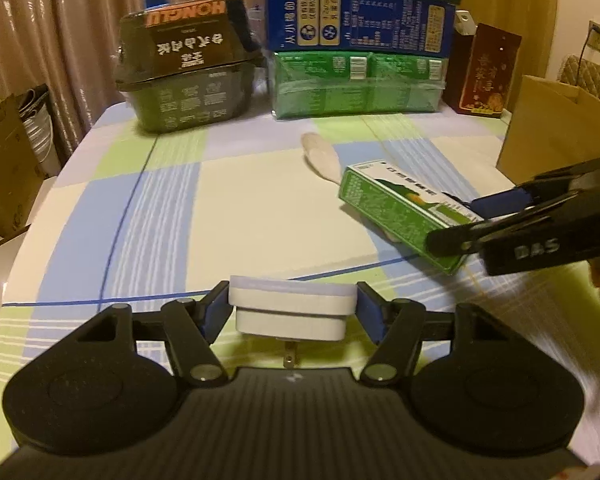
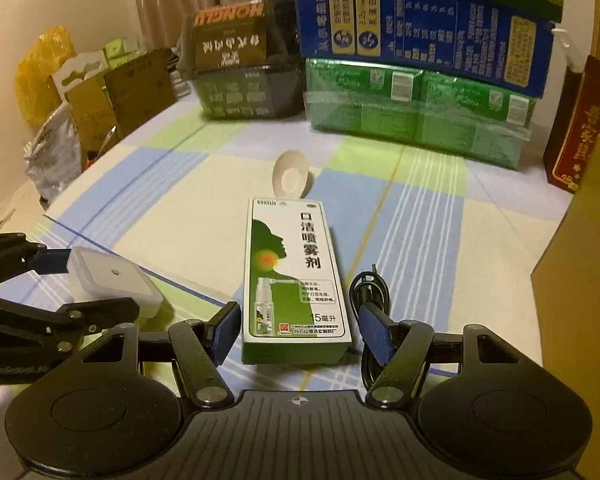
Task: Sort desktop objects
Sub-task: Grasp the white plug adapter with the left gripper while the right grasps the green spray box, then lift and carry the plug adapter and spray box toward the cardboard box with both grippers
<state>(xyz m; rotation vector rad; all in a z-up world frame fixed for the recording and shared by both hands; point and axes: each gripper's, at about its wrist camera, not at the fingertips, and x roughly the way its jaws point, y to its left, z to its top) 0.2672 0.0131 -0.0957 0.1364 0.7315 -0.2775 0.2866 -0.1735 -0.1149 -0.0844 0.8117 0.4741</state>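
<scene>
In the left wrist view, the left hand-held gripper (image 1: 292, 308) sits at the lower centre of the frame, its blue pads clamped on both sides of a white charger plug (image 1: 290, 306) (one metal prong shows beneath it). The plug is held just above the checked cloth of the bench (image 1: 220, 208).

In the right wrist view, the right hand-held gripper (image 2: 296, 330) has its jaws standing apart around the near end of a green and white spray box (image 2: 296, 280), which lies flat on the cloth at centre frame; the pads do not press on it. A coiled black cable (image 2: 370, 292) lies just beside the box, at the right pad. A pale spoon (image 2: 290, 178) rests beyond the far end of the box.

At the top of both frames stand a dark instant-food tub (image 2: 240, 68) and, to its right, a blue carton (image 2: 420, 36) stacked on a green shrink-wrapped pack (image 2: 416, 112). A red box (image 2: 580, 128) stands at the far right edge.
</scene>
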